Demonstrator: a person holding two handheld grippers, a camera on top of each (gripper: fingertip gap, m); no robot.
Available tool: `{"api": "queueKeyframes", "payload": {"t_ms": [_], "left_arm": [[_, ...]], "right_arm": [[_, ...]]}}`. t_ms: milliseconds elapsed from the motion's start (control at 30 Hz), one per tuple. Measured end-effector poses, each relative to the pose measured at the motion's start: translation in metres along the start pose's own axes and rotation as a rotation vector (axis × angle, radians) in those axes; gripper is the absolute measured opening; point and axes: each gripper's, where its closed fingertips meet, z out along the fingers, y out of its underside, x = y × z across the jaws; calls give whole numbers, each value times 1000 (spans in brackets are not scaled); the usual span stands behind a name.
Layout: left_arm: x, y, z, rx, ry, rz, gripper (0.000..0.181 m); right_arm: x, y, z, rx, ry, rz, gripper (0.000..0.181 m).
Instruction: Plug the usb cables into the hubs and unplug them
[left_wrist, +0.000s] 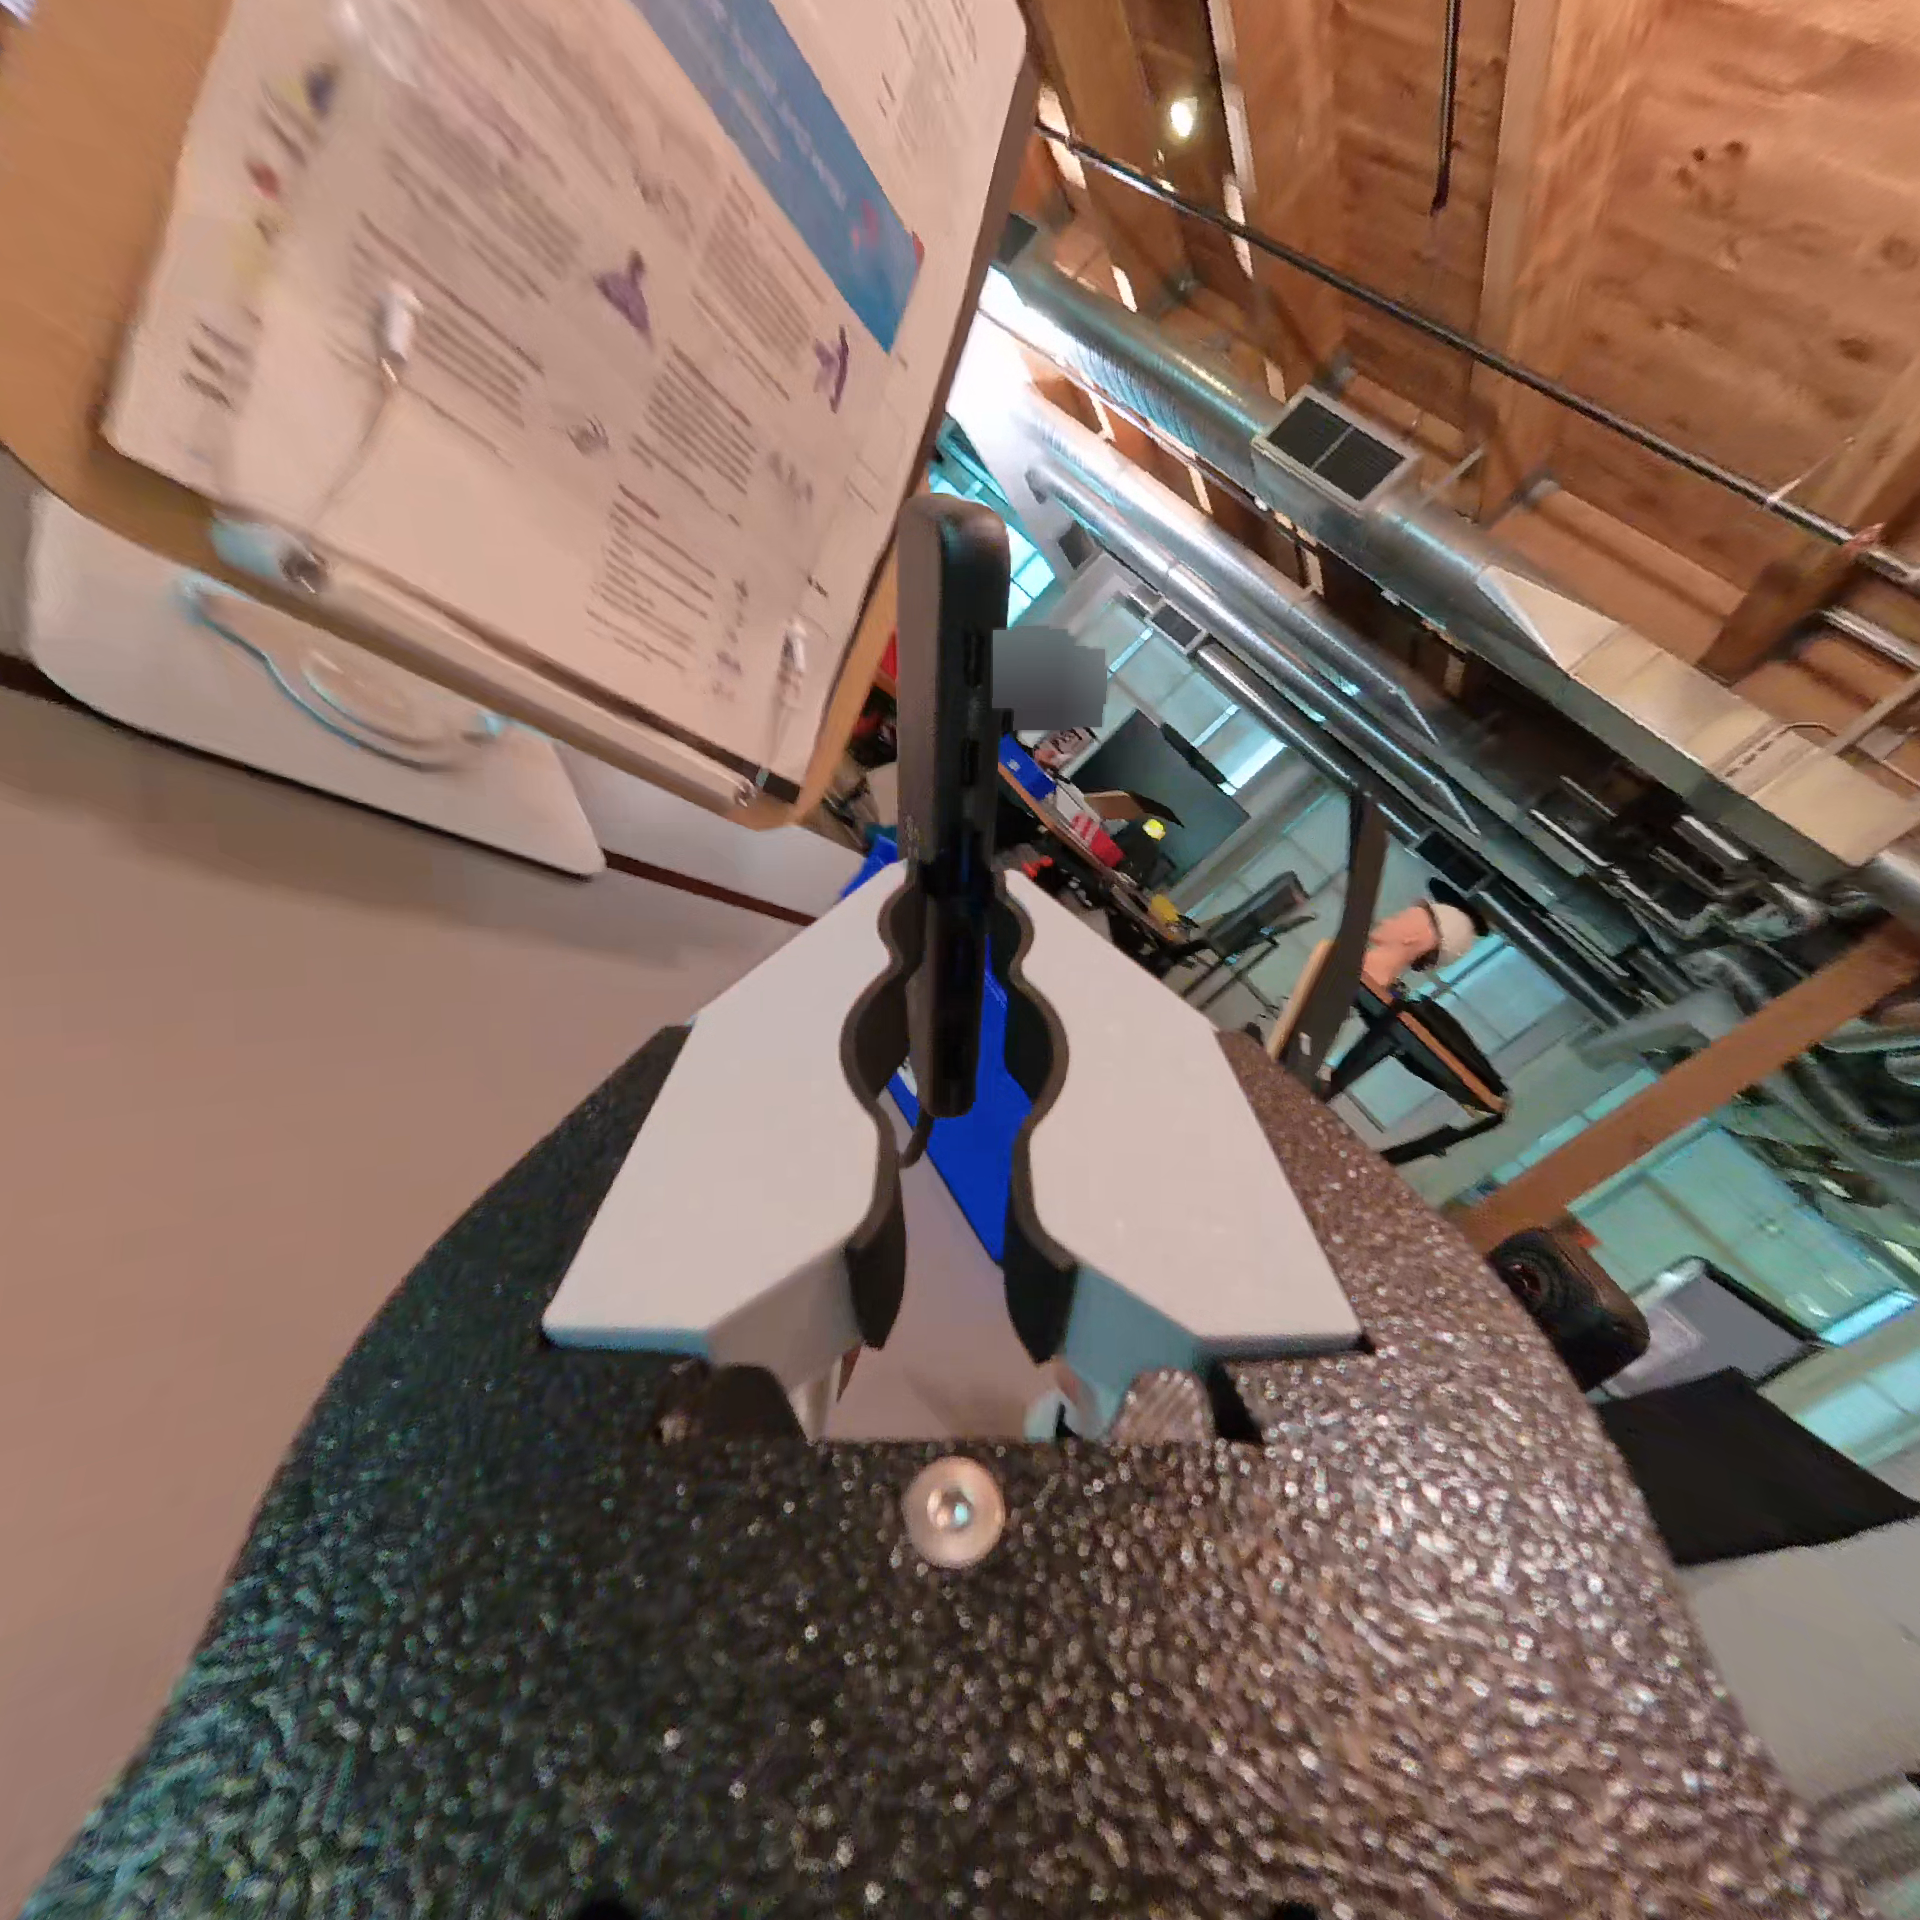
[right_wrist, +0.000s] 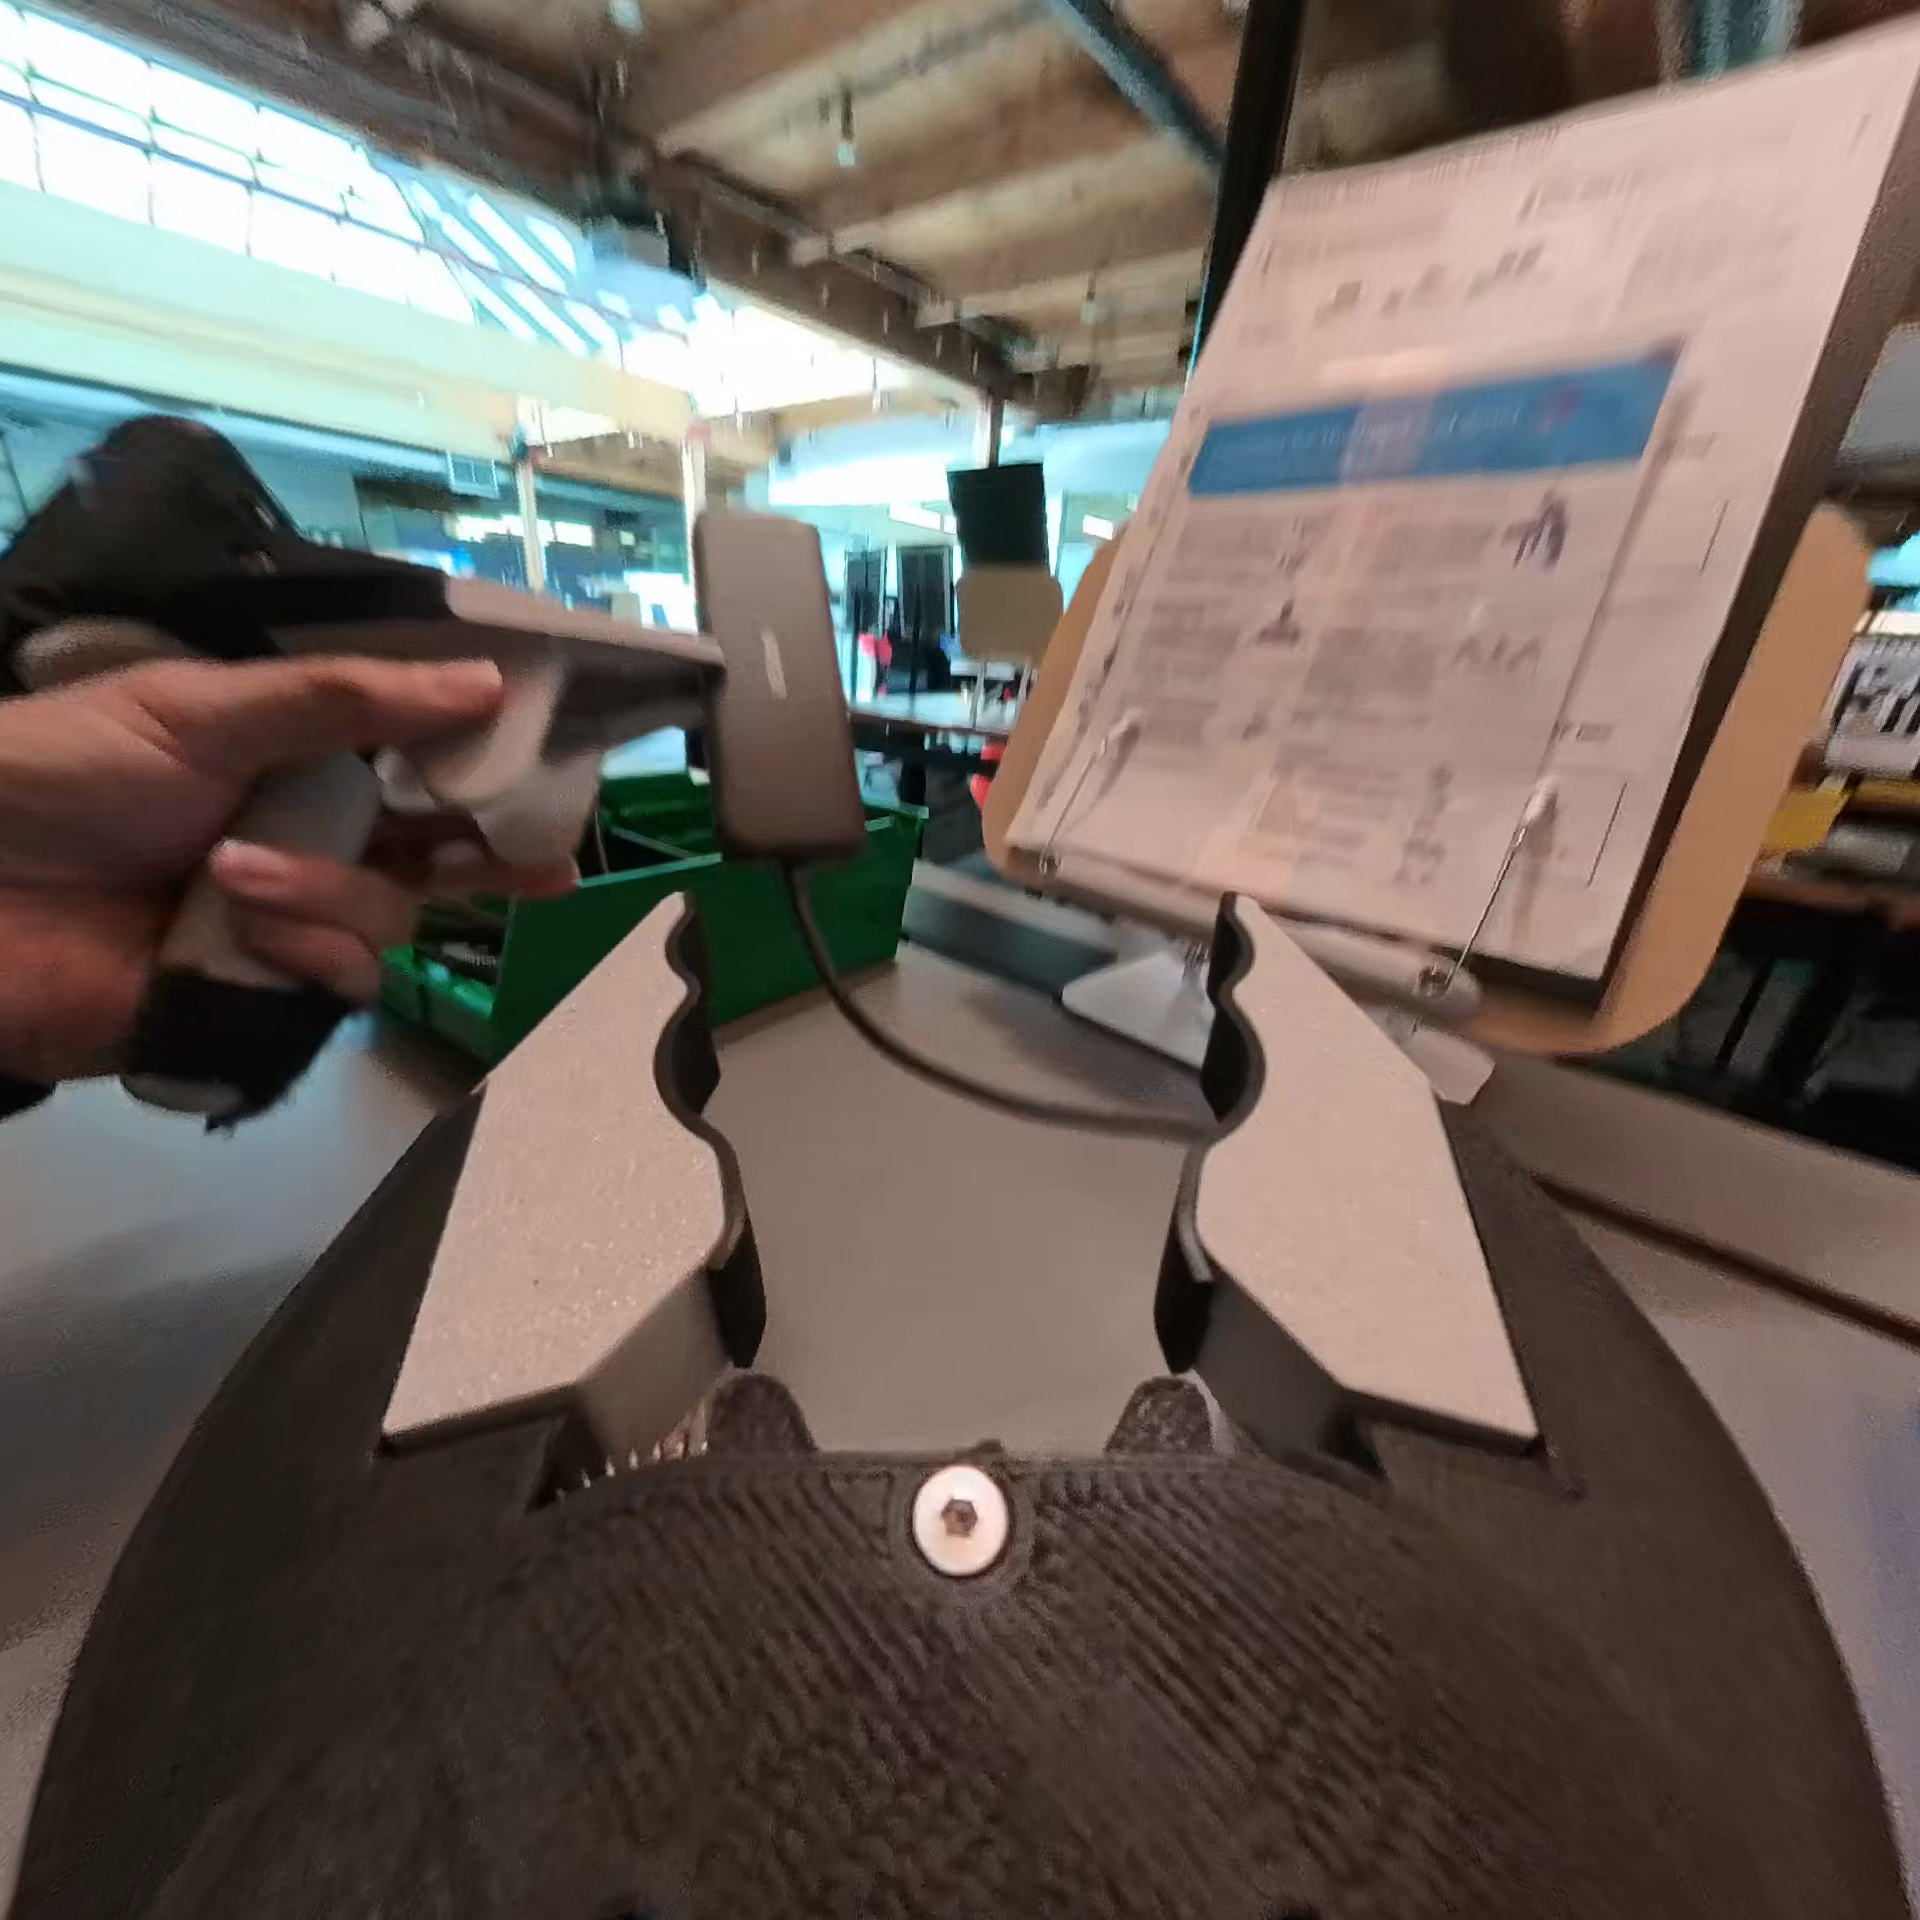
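Your left gripper (left_wrist: 951, 914) pinches the dark hub (left_wrist: 951, 727) at centre frame, edge-on and raised off the table (right_wrist: 935, 1195). Your right gripper (right_wrist: 956, 935) has its fingers spread, empty. The hub's cable (right_wrist: 935, 1060) trails between them. The sheet (right_wrist: 1403, 644) at upper right is too blurred to read.

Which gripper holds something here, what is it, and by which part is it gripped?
The left gripper clamps the dark USB hub near its cable end, ports exposed. The right gripper is open and empty.
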Motion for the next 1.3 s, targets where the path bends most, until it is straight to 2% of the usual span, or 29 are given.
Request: {"api": "queueKeyframes", "payload": {"t_ms": [67,267,367,400,433,567,667,767,833,867,933,967,1067,1167,1300], "left_arm": [[4,21,6,-38,29,-49,10],[22,67,24,-96,115,-238,9],[27,76,28,-92,129,-310,9],[28,78,29,-90,133,-328,9],[28,80,29,-85,132,-346,9],[28,80,27,-99,159,-341,9],[25,82,23,-167,143,-227,11],[19,90,20,-246,91,-151,47],[25,97,19,-295,130,-186,54],[29,97,20,-297,160,-217,49],[26,94,20,-272,163,-269,16],[24,94,21,-259,165,-293,11],[17,94,21,-198,158,-456,9],[17,90,21,-118,175,-614,9],[24,89,22,-71,186,-657,9]], "right_arm": [[-5,-8,-1,43,-12,-31,93],[-17,12,4,-54,-68,-72,80],[-18,27,6,-125,-83,-44,70],[-16,29,6,-139,-80,-34,53],[-15,31,5,-150,-79,-27,48],[-15,25,3,-138,-105,-9,46],[-18,25,2,-146,-161,29,46],[-20,20,-1,-121,-227,57,46],[-28,22,-3,-135,-287,4,46],[-32,27,-3,-163,-310,-35,46],[-36,34,-4,-194,-322,-86,46],[-37,33,-3,-183,-321,-83,46],[-34,39,-1,-198,-278,-147,46],[-30,30,1,-131,-218,-182,46],[-27,23,-1,-83,-206,-178,48]]}}
